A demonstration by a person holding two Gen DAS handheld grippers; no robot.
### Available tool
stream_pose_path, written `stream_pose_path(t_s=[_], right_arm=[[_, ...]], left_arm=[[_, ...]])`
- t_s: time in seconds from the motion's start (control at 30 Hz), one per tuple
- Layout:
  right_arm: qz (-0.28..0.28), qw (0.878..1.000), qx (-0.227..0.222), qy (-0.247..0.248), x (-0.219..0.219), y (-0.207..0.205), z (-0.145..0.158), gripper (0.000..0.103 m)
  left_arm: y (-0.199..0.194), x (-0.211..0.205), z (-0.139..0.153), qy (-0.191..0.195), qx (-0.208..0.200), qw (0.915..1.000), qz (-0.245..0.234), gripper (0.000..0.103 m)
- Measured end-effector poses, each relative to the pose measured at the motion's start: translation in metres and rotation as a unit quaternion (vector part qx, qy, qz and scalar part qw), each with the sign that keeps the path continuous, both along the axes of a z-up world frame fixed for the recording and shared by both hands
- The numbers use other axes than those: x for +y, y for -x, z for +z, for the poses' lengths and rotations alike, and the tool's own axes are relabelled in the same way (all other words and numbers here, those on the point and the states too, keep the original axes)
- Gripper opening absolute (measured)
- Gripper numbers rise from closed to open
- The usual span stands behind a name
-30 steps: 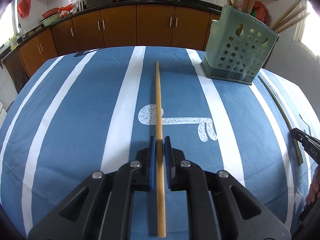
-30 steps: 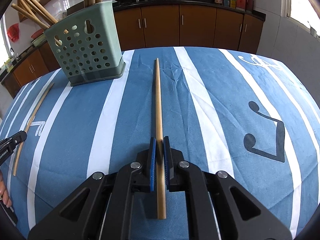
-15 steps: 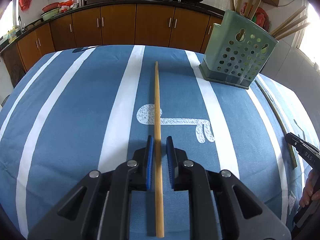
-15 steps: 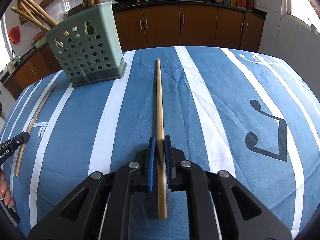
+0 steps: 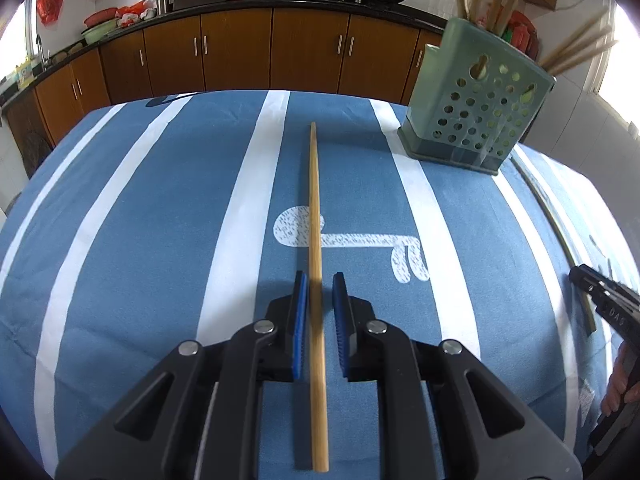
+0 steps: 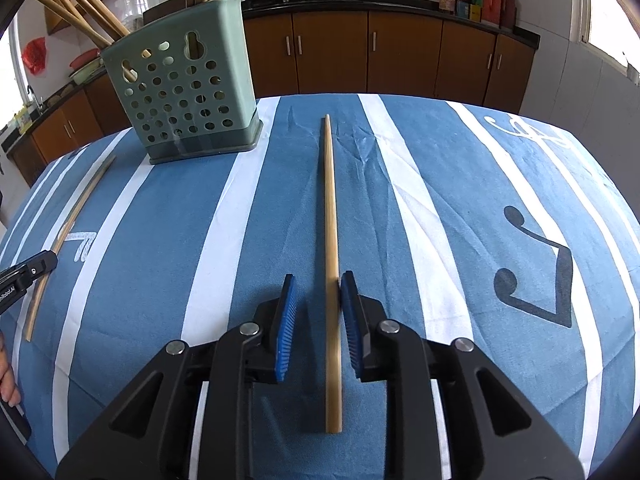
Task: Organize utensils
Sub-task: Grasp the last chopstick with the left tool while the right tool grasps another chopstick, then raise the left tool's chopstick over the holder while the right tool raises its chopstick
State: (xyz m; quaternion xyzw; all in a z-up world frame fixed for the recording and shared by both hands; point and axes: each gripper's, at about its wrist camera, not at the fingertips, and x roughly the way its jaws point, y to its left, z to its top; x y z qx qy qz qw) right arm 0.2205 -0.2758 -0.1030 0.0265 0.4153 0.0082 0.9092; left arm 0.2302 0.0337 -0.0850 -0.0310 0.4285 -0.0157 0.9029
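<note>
Left claw: your left gripper [image 5: 320, 312] stands with its blue pads [image 5: 300, 320] parted, a chopstick [image 5: 316, 280] lying loose in the gap on the cloth.
Right claw: your right gripper [image 6: 318, 320] is spread wider; its chopstick [image 6: 331, 264] rests against the right-hand pad [image 6: 352, 324], clear of the other.
Holder: the green perforated utensil holder [image 6: 184, 100] stands on the striped blue tablecloth [image 6: 440, 240], between your two tools, with several chopsticks [image 6: 80, 4] upright and leaning inside.
Writing: the other tool's tip shows partial lettering, "DAS" in the left view and "nRobotAI" in the right; nothing more can be read.
</note>
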Motion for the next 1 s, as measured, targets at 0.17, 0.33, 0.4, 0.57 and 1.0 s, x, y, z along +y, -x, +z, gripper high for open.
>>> stream_pose_path(t_s=[0.17,0.33,0.4,0.57,1.0], right_arm=[[-0.004,1.000,0.000,-0.003,-0.006,0.006,0.000,0.015],[-0.007,1.000,-0.001,-0.011,-0.010,0.010,0.001,0.008],[-0.009,1.000,-0.009,-0.021,-0.012,0.014,0.004,0.008],[-0.017,0.998,-0.045,-0.039,-0.020,0.023,0.026,0.008],[-0.029,0.991,-0.108,-0.066,-0.033,0.033,0.061,0.008]], left_arm=[[0.014,-0.006,0.000,-0.011,0.001,0.9999,-0.010,0.019],[0.019,-0.001,-0.001,-0.008,0.003,1.0000,-0.006,0.008],[0.022,0.000,0.000,-0.009,0.006,0.9999,-0.006,0.008],[0.026,0.006,0.008,0.006,0.006,1.0000,-0.004,0.008],[0.036,0.008,0.062,0.024,-0.062,0.9978,-0.002,0.008]])
